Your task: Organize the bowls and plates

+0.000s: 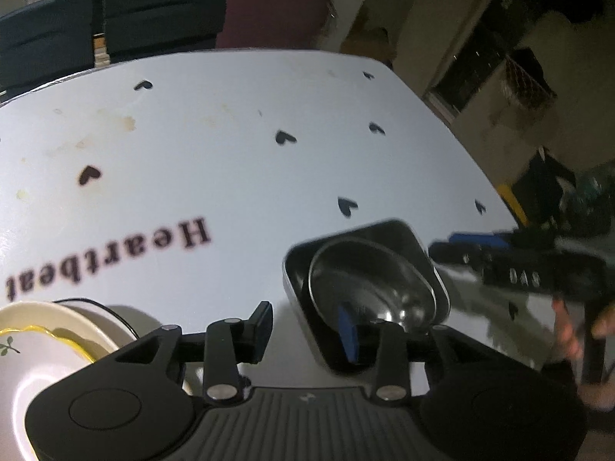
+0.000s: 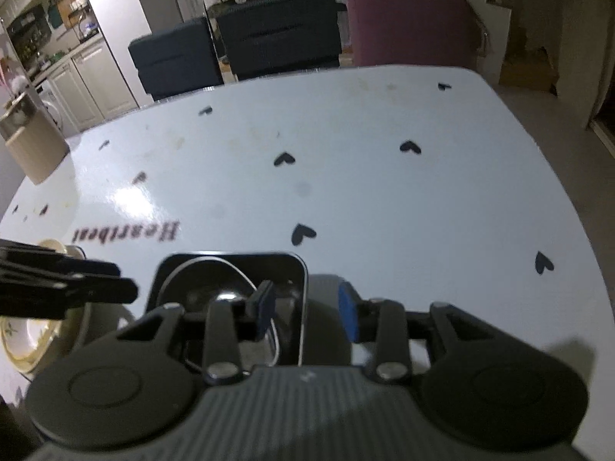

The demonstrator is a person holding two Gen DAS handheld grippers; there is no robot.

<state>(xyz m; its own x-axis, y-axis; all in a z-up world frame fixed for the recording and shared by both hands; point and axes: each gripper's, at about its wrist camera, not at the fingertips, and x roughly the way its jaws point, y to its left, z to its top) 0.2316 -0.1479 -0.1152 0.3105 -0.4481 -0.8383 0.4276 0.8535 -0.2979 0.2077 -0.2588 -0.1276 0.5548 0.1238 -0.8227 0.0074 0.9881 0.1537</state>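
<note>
Two sets of tongs hang over a glossy white bench printed with small black hearts and the word "Heartbeat". On the near part of the bench sits a dark square metal tray with rounded corners, and a shiny round steel bowl lies inside it, tilted against the tray's walls.

The left tongs are spread apart, pinching nothing: their right blue-padded finger dips inside the bowl, their left finger hangs outside the tray over bare bench, and the tray's near-left wall stands in the gap between them without touching either pad.

The right tongs are likewise spread and pinch nothing; their left finger sits over the bowl inside the tray, their right finger is outside the tray's right wall, which runs up between them.

At the bench's near-left edge, just beside the left tongs, rests a cream ceramic plate with a yellow scalloped rim and a green leaf sprig, stacked in a larger pale dish.

A tan wooden block stands far left. Dark blue chairs and a maroon chair line the far side.
</note>
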